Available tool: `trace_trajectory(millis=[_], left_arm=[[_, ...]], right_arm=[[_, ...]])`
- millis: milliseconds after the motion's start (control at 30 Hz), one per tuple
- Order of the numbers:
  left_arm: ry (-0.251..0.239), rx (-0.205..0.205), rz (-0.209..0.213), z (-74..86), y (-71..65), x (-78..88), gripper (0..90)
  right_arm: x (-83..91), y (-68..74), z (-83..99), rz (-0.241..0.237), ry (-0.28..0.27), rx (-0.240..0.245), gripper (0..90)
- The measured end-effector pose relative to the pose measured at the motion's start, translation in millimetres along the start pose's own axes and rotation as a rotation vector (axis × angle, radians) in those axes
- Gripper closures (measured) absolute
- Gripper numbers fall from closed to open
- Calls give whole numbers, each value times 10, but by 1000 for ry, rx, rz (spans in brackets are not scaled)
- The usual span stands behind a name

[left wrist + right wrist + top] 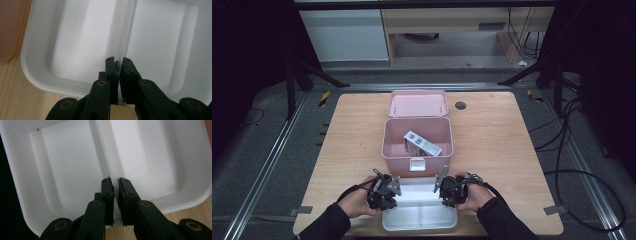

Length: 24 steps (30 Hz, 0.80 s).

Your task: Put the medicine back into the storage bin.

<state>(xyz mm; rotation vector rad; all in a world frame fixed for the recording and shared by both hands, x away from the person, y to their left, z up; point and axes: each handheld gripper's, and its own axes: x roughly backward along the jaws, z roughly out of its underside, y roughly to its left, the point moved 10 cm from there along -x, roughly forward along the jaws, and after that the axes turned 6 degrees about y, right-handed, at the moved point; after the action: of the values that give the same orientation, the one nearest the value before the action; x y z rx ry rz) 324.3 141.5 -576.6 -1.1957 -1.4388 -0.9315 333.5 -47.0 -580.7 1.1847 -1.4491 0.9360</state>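
A white two-compartment tray (419,220) lies at the table's near edge. My left gripper (391,195) is at its left end and my right gripper (446,194) at its right end, each held in a hand. In the left gripper view, the left gripper (119,65) is shut on the end of the tray's middle divider (125,32). From the opposite end, the right gripper (116,185) pinches the same divider (100,147). Both compartments (67,170) look bare.
Just beyond the tray stands an open pink box (417,156) with its lid (417,104) tipped back. A small white and grey carton (422,143) lies inside. A dark round grommet (460,105) sits at the table's back right. Bare wood lies to both sides.
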Motion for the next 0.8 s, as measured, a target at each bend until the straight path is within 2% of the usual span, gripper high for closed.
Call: trace_trajectory(millis=[200, 367, 400, 633, 800], left_arm=[[-5, -29, -8, -23, -24, 181, 851], [-39, -42, -2, -57, -107, 456, 851], [-45, -55, -9, -72, -127, 537, 853], [-60, -72, -30, -140, -194, 938, 861], [-73, -76, -49, -215, -105, 1226, 863]], right_arm=[[143, 48, -26, -2, -18, 9, 839], [357, 128, -35, -13, -66, 6, 842], [403, 148, -38, -17, -76, 7, 841], [815, 202, -106, -5, -114, 28, 843], [1112, 129, -186, 10, -151, 38, 844]])
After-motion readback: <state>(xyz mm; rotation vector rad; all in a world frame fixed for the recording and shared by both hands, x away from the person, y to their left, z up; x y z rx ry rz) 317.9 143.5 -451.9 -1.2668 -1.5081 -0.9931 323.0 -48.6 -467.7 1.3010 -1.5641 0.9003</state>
